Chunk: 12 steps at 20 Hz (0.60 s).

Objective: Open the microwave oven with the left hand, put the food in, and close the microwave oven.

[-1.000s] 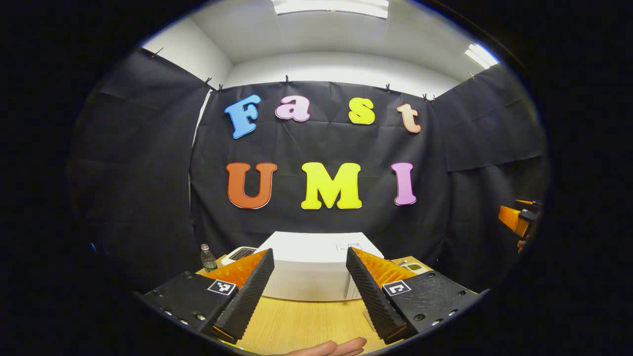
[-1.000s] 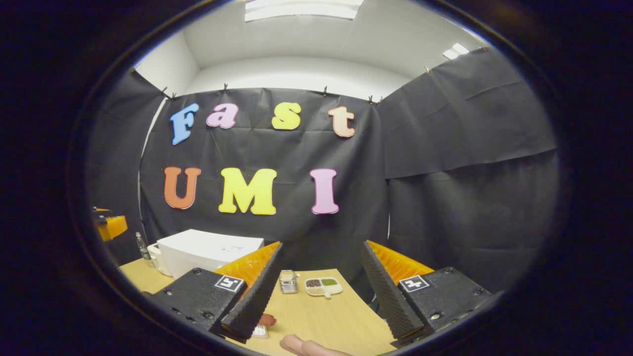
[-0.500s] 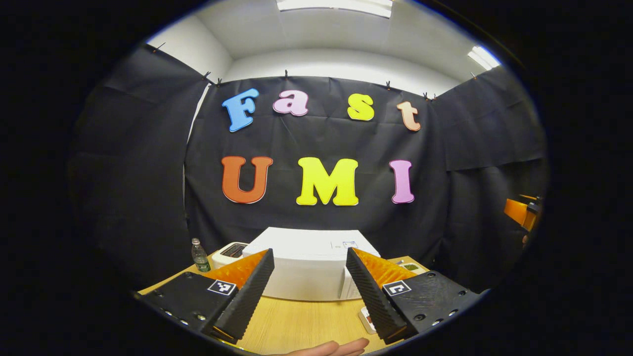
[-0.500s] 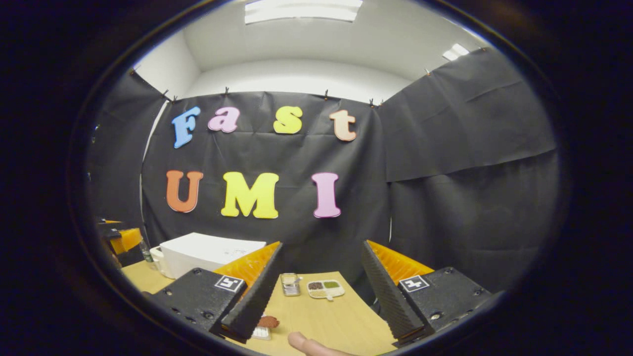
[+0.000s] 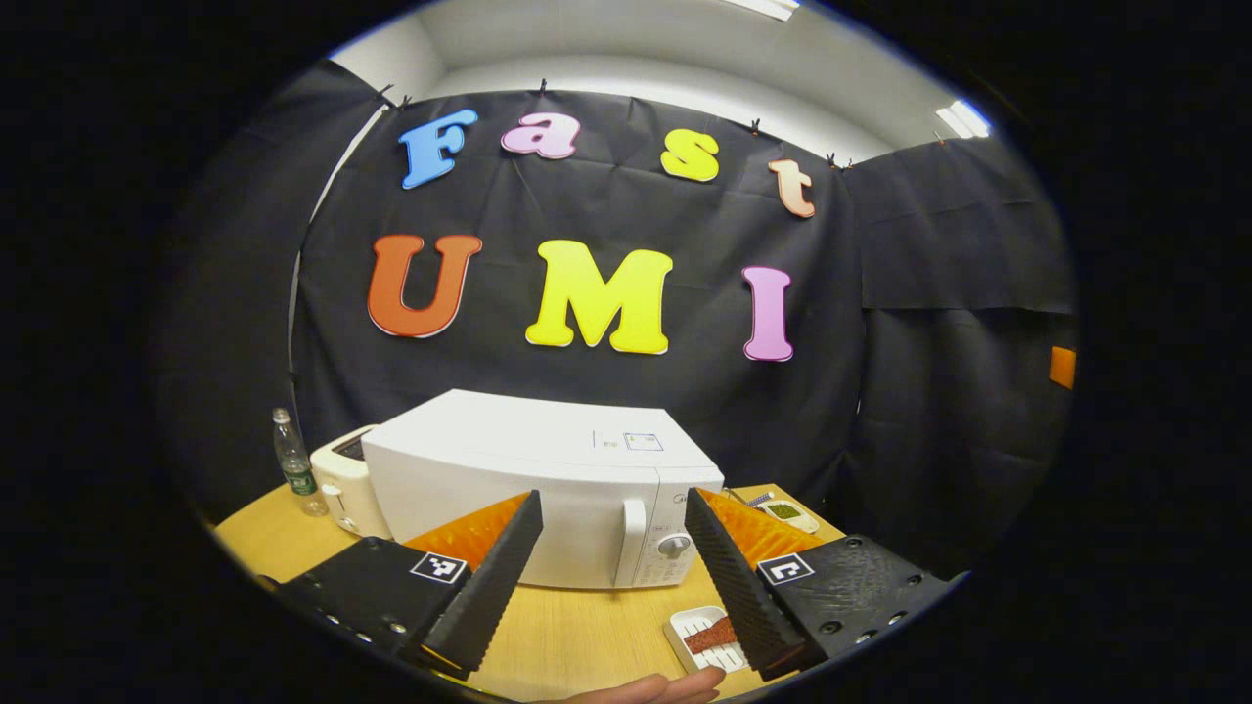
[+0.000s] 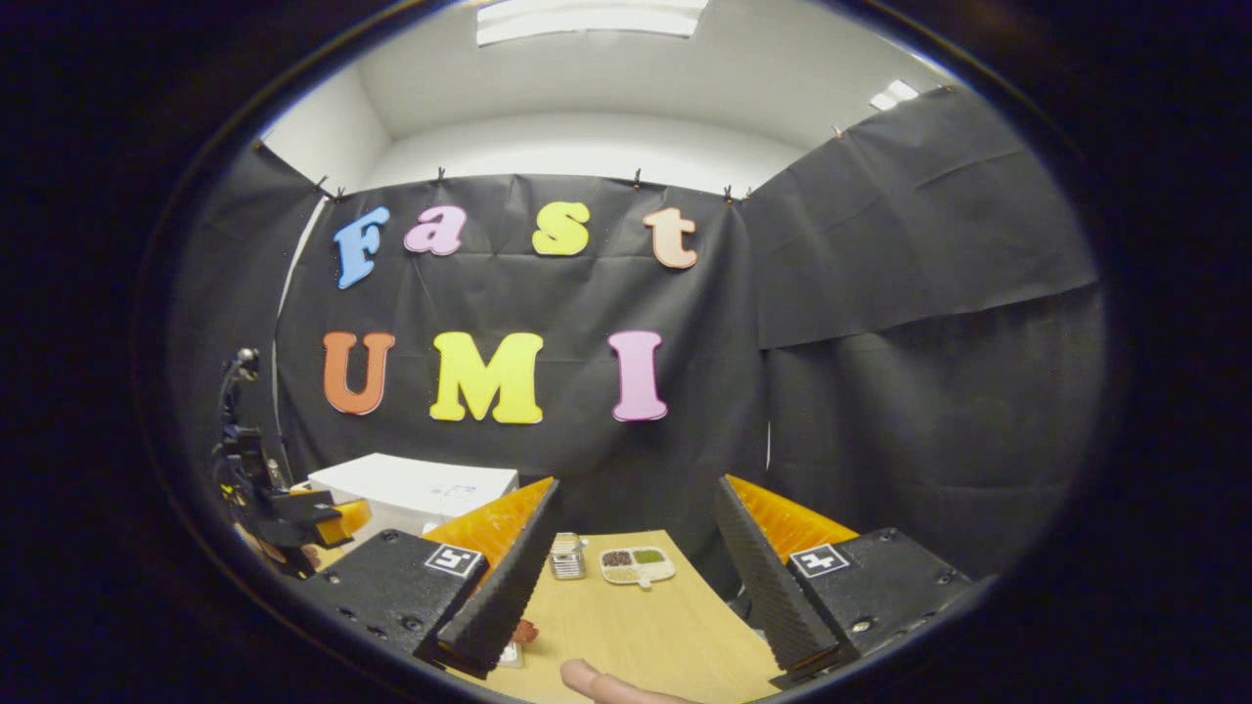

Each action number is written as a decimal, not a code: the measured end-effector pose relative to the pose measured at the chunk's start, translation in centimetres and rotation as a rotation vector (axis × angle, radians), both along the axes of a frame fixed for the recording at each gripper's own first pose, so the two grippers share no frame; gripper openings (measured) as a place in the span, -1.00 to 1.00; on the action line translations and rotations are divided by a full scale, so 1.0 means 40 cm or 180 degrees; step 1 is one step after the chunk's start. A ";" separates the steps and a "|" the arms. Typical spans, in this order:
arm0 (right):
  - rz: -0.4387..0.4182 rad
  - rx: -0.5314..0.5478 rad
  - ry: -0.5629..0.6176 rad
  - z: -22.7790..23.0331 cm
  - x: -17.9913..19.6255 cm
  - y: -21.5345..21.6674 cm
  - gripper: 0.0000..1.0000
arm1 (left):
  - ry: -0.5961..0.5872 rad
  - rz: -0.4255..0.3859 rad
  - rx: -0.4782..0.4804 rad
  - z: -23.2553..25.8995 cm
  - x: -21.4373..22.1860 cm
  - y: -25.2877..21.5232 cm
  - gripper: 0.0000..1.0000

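Left gripper view has the white microwave oven (image 5: 548, 489) dead ahead on the wooden surface (image 5: 577, 636), door shut, its handle (image 5: 631, 543) framed between the spread, empty left tongs (image 5: 611, 577). A second ago just its top showed; now the front is in view, so the tongs have dropped and neared, likely lining up on the handle. The food tray (image 5: 699, 634) sits beside the oven's front, half hidden by a finger. Right tongs (image 6: 636, 577), also open and empty, hang over the surface near a divided dish (image 6: 636, 564) and a small jar (image 6: 566, 554). A bottle (image 5: 293, 464) and toaster (image 5: 342, 479) stand left of the oven.
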State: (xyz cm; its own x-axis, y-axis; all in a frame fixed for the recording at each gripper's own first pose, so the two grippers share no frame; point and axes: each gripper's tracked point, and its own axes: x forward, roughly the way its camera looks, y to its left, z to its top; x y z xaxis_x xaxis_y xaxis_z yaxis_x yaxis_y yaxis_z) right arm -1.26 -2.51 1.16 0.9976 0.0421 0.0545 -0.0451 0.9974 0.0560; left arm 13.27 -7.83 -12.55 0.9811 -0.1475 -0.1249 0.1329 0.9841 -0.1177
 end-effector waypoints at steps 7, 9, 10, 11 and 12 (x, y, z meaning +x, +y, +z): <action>0.0111 0.0059 0.0024 -0.055 0.026 -0.023 0.98 | 0.0292 0.0027 0.0041 -0.229 0.149 -0.030 0.84; 0.0148 0.0025 0.0034 -0.074 0.033 -0.022 0.98 | 0.0298 0.0013 0.0097 -0.266 0.171 -0.050 0.84; 0.0158 0.0011 0.0045 -0.087 0.037 -0.025 0.84 | 0.0281 0.0044 0.0130 -0.276 0.181 -0.049 0.84; 0.0187 -0.0003 0.0056 -0.096 0.040 -0.023 0.84 | 0.0272 0.0052 0.0136 -0.283 0.196 -0.056 0.84; 0.0206 -0.0019 0.0078 -0.110 0.042 -0.022 0.84 | 0.0275 0.0050 0.0135 -0.292 0.204 -0.065 0.84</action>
